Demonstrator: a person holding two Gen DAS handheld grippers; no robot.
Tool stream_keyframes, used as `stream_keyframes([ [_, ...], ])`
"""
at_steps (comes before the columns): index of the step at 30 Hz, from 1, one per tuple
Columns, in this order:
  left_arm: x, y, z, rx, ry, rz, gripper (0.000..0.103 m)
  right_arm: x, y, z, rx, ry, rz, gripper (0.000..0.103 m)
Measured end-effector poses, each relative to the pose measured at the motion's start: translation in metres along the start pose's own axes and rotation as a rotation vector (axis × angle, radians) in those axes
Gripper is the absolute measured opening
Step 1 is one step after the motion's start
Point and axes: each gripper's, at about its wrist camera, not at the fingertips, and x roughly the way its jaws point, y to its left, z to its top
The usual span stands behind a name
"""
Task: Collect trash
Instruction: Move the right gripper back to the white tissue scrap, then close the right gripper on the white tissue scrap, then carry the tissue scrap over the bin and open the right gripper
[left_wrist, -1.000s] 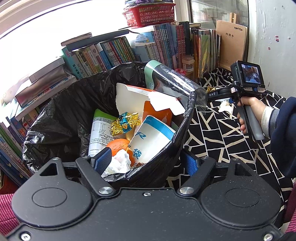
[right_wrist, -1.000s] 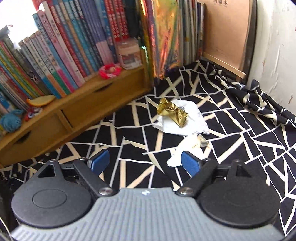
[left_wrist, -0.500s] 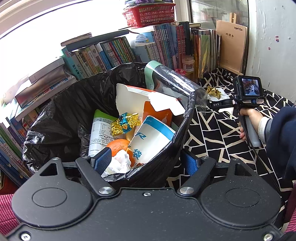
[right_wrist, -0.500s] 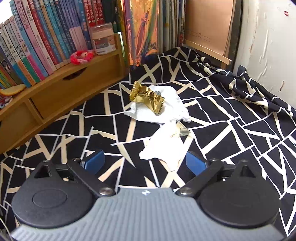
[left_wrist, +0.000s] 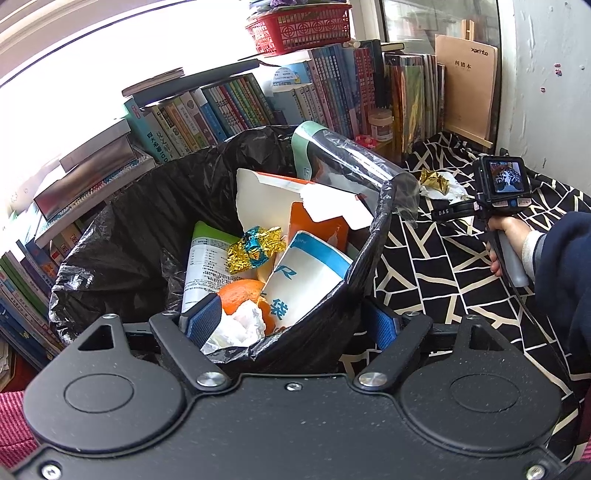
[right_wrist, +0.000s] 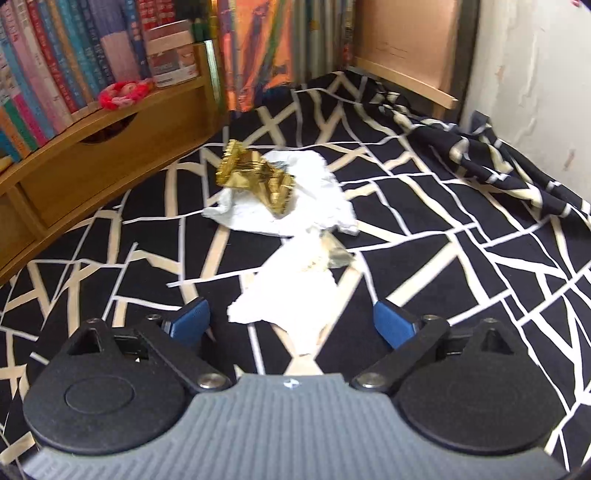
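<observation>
A trash bin lined with a black bag (left_wrist: 155, 221) holds cartons, an orange peel and foil wrappers. My left gripper (left_wrist: 291, 325) straddles the bin's near rim, one pad inside and one outside. Its jaws are opening slightly, with the pads still against the bag. My right gripper (right_wrist: 291, 321) is open and hangs low over a crumpled white tissue (right_wrist: 291, 291) that lies between its fingers on the black patterned cloth (right_wrist: 461, 295). Beyond it, a gold foil wrapper (right_wrist: 258, 177) rests on a second tissue (right_wrist: 317, 199).
A wooden shelf (right_wrist: 92, 166) with books, a jar and a red hair tie runs along the left. A white wall (right_wrist: 535, 74) stands on the right and a board leans at the back. A person's hand and dark sleeve (left_wrist: 554, 258) hold the right tool.
My right gripper has sunk and moved forward towards the tissues, which now look larger and closer. The left gripper and the bin have stayed put.
</observation>
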Motion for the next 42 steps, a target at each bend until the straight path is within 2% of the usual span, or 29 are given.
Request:
stream_keyframes([
  [3,0.001,0.0,0.0,-0.001,0.005,-0.001,0.08,0.0,0.008,0.001,-0.041,-0.008,0.016,0.086],
  [6,0.002,0.0,0.0,0.0,0.006,0.001,0.08,-0.002,0.01,0.002,-0.046,-0.033,-0.01,0.062],
  [9,0.002,0.0,0.0,-0.001,0.006,-0.002,0.08,-0.005,0.007,0.004,-0.036,-0.037,-0.013,0.056],
  [15,0.002,0.001,0.0,-0.003,0.006,-0.005,0.08,-0.016,0.007,0.008,-0.007,-0.059,-0.007,0.05],
  [21,0.001,0.003,-0.001,-0.016,0.009,-0.021,0.08,-0.05,0.027,0.031,0.008,-0.125,0.08,0.05],
  [28,-0.002,0.008,-0.001,-0.038,0.012,-0.038,0.08,-0.125,0.073,0.067,-0.06,-0.229,0.269,0.05],
  [32,-0.003,0.011,-0.001,-0.049,0.014,-0.052,0.079,-0.184,0.101,0.079,-0.134,-0.283,0.425,0.05],
  [38,-0.005,0.012,-0.001,-0.056,0.016,-0.062,0.079,-0.261,0.135,0.064,-0.262,-0.332,0.67,0.053],
  [40,-0.005,0.012,-0.002,-0.055,0.015,-0.06,0.079,-0.276,0.144,0.052,-0.286,-0.346,0.745,0.054],
  [42,-0.005,0.011,-0.002,-0.055,0.016,-0.058,0.079,-0.282,0.155,0.041,-0.328,-0.319,0.813,0.054],
])
